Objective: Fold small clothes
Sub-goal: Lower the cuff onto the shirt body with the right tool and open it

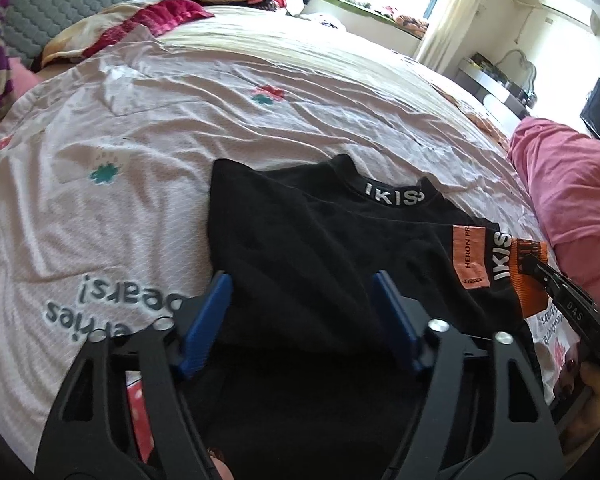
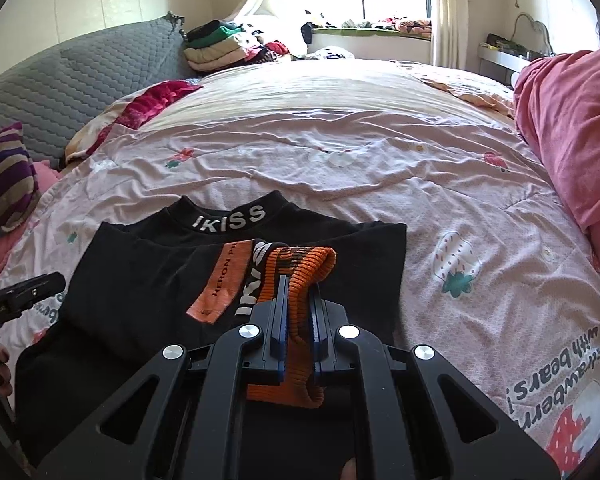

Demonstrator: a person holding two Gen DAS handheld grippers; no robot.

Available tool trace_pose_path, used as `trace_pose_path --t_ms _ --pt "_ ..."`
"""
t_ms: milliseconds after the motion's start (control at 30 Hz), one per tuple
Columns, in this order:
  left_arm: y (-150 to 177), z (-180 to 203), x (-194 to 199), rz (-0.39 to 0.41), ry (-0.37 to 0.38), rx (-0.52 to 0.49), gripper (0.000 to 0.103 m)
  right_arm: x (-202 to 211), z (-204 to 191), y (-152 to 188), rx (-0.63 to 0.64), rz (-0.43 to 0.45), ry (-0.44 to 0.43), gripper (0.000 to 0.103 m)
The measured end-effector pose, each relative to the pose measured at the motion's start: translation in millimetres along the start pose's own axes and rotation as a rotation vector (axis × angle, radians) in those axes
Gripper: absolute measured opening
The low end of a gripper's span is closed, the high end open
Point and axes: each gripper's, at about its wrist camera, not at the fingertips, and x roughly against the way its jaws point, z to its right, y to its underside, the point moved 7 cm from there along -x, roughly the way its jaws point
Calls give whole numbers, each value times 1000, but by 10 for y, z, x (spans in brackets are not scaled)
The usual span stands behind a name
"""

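Note:
A small black top (image 1: 300, 240) with a white "IKISS" collar lies on the bed, also in the right wrist view (image 2: 140, 280). Its sleeve ends in an orange ribbed cuff (image 2: 304, 268) beside an orange label (image 2: 224, 280). My right gripper (image 2: 300, 284) is shut on that orange cuff and holds it over the top's chest. It shows at the right edge of the left wrist view (image 1: 540, 272). My left gripper (image 1: 304, 284) is open, its blue fingers (image 1: 216, 300) spread over the top's lower part without holding it.
The bed is covered by a wrinkled pale pink quilt (image 2: 380, 152) with strawberry prints. A pink blanket (image 2: 568, 120) is heaped on the right. A grey headboard (image 2: 80, 76), a striped pillow (image 2: 4, 176) and stacked folded clothes (image 2: 220, 46) are at the left and far side.

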Motion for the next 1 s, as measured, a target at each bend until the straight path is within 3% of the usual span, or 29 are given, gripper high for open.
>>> trace_pose_path --t_ms 233,400,500,800,900,933,1000 --pt "49 19 -298 -69 -36 -41 52 -23 109 24 -26 -17 59 23" --pt "132 -29 -392 -104 -44 -45 52 -83 -79 98 35 -47 18 31" --pt "190 -44 -419 -121 -54 -63 52 -135 -249 164 85 -69 -1 42" --pt "261 -82 -413 -131 -52 -87 52 -293 -618 397 188 -134 -48 43" --pt "277 -88 -403 -132 -49 -88 52 -445 -475 531 226 -218 66 45" --pt "284 -90 -401 -132 -46 -88 52 -474 -416 556 220 -231 80 54" --pt "294 -95 -398 -130 -41 -90 52 -510 -308 584 147 -249 28 55"
